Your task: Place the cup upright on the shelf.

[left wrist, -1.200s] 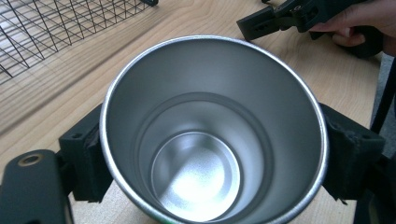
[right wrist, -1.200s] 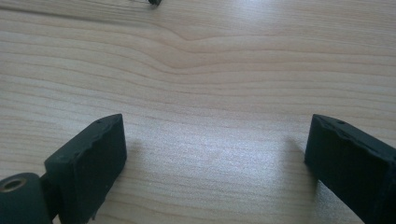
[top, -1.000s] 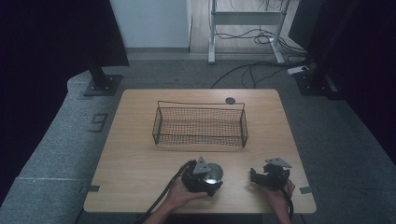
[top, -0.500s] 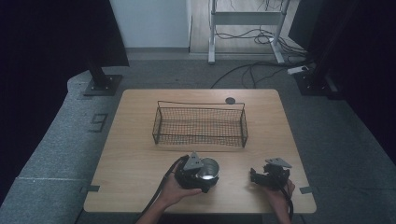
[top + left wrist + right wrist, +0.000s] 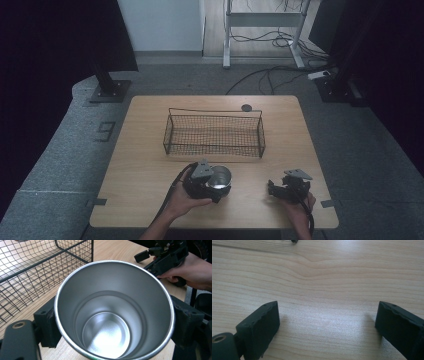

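Observation:
A shiny steel cup (image 5: 221, 176) is held near the table's front edge, a little in front of the wire basket (image 5: 214, 134). My left gripper (image 5: 212, 184) is shut on the cup. In the left gripper view the cup's open mouth (image 5: 112, 315) faces the camera, with a black jaw pressed on each side, and its inside is bare. My right gripper (image 5: 274, 189) rests low over the table at the front right and stands open. Bare wood lies between its two jaws in the right gripper view (image 5: 328, 322).
The black wire basket (image 5: 37, 270) has nothing in it and sits mid-table. A small dark disc (image 5: 246, 107) lies behind it near the far edge. The other hand and its gripper (image 5: 162, 257) show beyond the cup. Stands and cables cover the floor behind the table.
My left gripper has shifted the cup slightly toward the basket and turned it a little. The right gripper has stayed where it was.

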`<state>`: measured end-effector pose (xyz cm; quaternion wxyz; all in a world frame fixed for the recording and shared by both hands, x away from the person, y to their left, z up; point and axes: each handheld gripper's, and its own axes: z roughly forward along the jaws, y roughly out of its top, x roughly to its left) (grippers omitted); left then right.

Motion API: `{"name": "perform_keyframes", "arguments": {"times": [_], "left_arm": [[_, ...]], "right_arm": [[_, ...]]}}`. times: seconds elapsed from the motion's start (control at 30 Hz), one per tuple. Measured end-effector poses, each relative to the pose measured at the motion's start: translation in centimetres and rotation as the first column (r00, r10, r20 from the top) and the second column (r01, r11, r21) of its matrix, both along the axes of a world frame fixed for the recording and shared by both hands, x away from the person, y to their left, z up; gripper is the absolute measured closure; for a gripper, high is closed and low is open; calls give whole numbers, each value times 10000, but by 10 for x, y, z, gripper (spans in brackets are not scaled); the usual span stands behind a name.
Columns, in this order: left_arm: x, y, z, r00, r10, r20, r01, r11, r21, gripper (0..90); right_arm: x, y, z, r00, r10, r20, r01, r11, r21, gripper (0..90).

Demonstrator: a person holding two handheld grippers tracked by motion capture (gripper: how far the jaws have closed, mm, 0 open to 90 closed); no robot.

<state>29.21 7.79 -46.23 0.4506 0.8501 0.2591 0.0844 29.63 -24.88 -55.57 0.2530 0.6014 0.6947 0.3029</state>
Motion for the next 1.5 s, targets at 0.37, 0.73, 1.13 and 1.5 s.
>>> {"name": "perform_keyframes", "arguments": {"times": [0.37,0.73,1.13,1.5], "left_arm": [[4,8,8,9999,115,12,-115,9997,-233,152],[8,17,17,9997,240,103,-236,9990,-373,152],[13,22,28,9992,314,246,-305,9989,-357,152],[16,30,30,9985,469,272,-457,9979,-449,152]], "right_arm": [[0,0,0,10000,1,1,-1,10000,-3,55],[0,0,0,10000,2,0,-2,10000,-4,56],[0,0,0,10000,-7,1,7,10000,-7,55],[0,0,0,10000,-8,2,8,10000,-7,55]]}}
